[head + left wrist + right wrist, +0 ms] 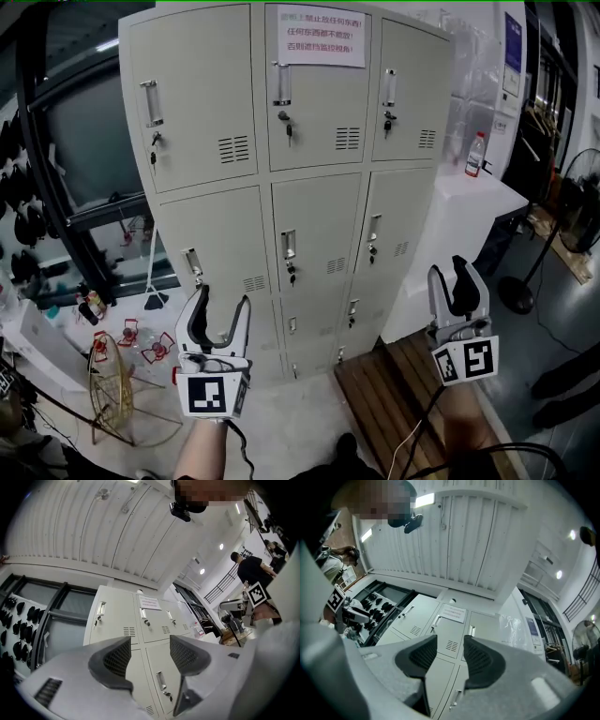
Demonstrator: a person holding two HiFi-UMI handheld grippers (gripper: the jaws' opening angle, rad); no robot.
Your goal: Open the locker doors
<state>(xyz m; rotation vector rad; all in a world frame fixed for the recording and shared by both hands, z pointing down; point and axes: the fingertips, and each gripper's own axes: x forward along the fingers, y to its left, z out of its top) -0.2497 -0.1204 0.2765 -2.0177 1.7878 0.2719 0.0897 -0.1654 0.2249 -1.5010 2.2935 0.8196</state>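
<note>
Both tongs, left and right, are held open and empty, apart from the closed locker doors.

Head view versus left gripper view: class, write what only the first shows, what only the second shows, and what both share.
Only the head view: the wooden platform at the right, the wire basket at the left, and the bottom row of doors. Only the left gripper view: the ribbed ceiling with its lights, and a person in a dark top in the background. Both: the grey locker with every visible door shut, the paper notice on its top middle door, and the left gripper, jaws apart and empty.
</note>
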